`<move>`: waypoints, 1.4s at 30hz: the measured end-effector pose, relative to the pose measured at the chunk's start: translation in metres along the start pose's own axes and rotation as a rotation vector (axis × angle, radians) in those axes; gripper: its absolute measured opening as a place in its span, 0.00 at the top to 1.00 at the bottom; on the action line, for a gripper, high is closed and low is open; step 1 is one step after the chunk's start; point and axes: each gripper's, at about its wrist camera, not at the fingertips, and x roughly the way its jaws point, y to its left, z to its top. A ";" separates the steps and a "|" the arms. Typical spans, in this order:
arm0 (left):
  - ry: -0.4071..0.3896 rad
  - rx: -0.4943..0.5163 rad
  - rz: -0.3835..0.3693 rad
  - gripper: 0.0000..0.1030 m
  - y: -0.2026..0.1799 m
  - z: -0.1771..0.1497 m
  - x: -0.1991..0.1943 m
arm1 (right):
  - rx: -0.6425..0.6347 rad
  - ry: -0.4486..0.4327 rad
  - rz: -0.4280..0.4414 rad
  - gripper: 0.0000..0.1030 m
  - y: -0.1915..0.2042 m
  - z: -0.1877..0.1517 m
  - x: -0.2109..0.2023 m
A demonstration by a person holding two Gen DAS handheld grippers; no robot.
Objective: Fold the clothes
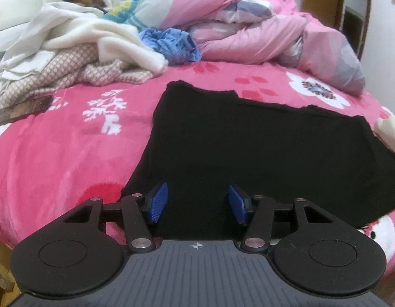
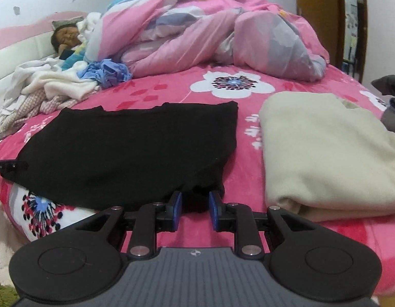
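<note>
Flat black garment [image 1: 248,158] on plush pink bedspread [image 1: 69,153]; both hand-held grippers empty, jaws apart.

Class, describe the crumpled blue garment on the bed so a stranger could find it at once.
Start from the big rumpled pink quilt heaped at the far end of the pink flowered bed. At its left foot, beside the white fleece blanket, lies the crumpled blue garment. It is the only blue, thin, scrunched piece; its neighbours are white or checked.
</note>
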 end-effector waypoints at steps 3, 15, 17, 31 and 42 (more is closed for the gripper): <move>0.002 0.009 0.019 0.48 -0.004 0.001 0.001 | -0.015 -0.020 0.020 0.78 -0.005 0.001 0.009; 0.022 0.017 0.039 0.48 -0.008 0.005 0.005 | 0.058 0.016 0.025 0.99 -0.053 -0.016 -0.011; 0.023 0.019 0.040 0.48 -0.008 0.006 0.006 | 0.047 0.039 -0.003 1.00 -0.055 -0.022 -0.006; -0.076 0.131 0.009 0.48 -0.025 0.011 -0.009 | -0.140 -0.144 0.085 0.98 0.022 0.012 -0.019; -0.055 0.091 0.011 0.46 -0.001 0.001 -0.002 | -0.077 0.064 -0.053 0.97 -0.004 -0.013 -0.015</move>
